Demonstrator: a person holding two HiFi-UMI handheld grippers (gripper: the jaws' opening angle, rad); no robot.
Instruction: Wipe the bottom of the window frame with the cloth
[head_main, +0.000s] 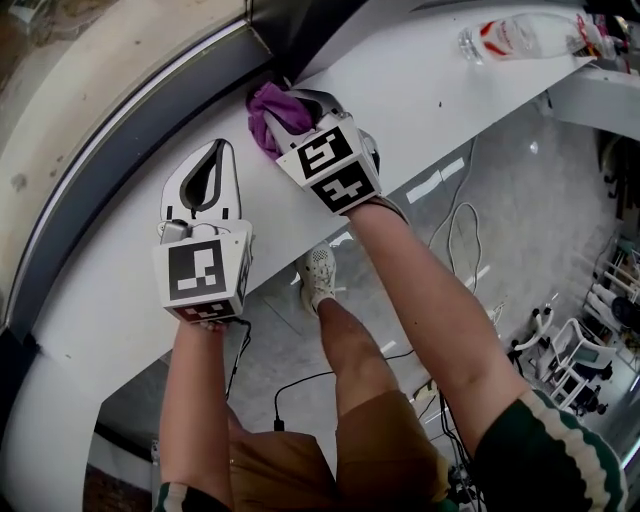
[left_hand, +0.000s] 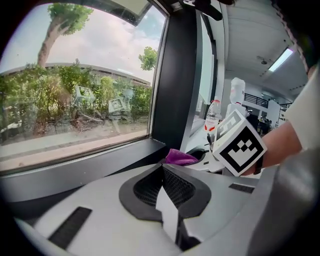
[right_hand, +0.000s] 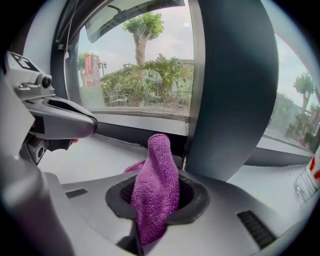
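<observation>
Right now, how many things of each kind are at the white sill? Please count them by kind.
Hand-held grippers: 2 (left hand-held gripper, right hand-held gripper)
Purple cloth: 1
Plastic bottle: 1
Total: 4

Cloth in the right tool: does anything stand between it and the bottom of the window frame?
Nothing visible does. The right tool holds the cloth close to the bottom of the window frame, beside the dark pillar. The left tool is over the sill, off the frame.
</observation>
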